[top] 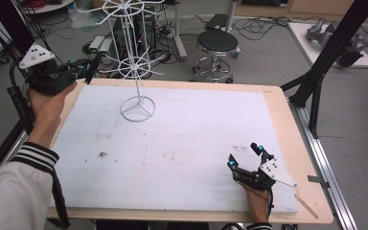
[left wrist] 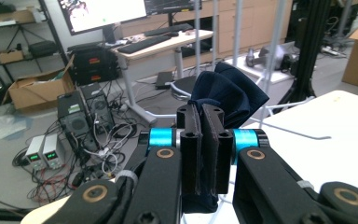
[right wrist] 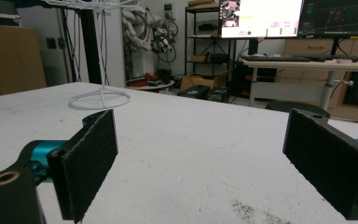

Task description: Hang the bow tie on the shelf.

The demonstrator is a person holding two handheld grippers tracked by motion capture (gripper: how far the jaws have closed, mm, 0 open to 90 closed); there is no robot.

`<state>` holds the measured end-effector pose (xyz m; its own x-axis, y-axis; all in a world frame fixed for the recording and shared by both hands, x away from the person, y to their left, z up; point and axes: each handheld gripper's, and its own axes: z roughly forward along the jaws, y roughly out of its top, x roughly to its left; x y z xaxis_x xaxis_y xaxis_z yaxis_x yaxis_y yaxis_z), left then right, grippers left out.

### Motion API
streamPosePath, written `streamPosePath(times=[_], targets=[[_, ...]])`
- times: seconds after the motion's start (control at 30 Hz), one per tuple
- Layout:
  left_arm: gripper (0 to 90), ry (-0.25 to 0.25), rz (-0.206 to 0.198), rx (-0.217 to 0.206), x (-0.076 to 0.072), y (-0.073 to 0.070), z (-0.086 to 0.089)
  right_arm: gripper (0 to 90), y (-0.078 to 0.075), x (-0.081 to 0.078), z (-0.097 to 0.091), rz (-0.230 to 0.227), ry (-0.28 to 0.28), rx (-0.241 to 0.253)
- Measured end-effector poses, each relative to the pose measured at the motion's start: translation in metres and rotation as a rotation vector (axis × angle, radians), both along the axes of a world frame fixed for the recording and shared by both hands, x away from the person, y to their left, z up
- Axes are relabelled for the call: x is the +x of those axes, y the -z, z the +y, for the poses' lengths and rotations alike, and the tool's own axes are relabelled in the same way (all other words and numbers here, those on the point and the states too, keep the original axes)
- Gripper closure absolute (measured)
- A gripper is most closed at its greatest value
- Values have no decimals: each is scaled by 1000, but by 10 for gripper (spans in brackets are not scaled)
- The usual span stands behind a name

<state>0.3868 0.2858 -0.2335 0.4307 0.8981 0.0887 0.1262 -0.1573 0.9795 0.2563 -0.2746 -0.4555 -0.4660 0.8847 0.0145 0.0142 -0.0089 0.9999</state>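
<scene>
Held up at the table's far left corner, the left gripper (top: 84, 67) is seen with its jaws pressed together on a dark blue cloth (left wrist: 226, 95). The cloth is pinched upright: its long axis runs along the jaws, a bunched end sticking out past the tips and a short end hanging below the pads. Just right of it, a white wire rack (top: 136, 62) is stood on the white mat (top: 182, 143) that covers the wooden table (top: 280, 115). Behind, a grey floor with cables and a black stool (top: 216, 45) can be made out. At the near right, the right gripper (top: 244, 155) is rested on the mat, jaws spread wide, nothing between them.
</scene>
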Motion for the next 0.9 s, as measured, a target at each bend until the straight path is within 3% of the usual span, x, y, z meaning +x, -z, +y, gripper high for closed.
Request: streamPosePath(times=[0.43, 0.9], targets=[[856, -34, 20, 14, 31, 4, -1, 91, 0, 0, 0, -3, -1, -1], [855, -39, 40, 25, 48, 14, -10, 91, 0, 0, 0, 0, -1, 4]])
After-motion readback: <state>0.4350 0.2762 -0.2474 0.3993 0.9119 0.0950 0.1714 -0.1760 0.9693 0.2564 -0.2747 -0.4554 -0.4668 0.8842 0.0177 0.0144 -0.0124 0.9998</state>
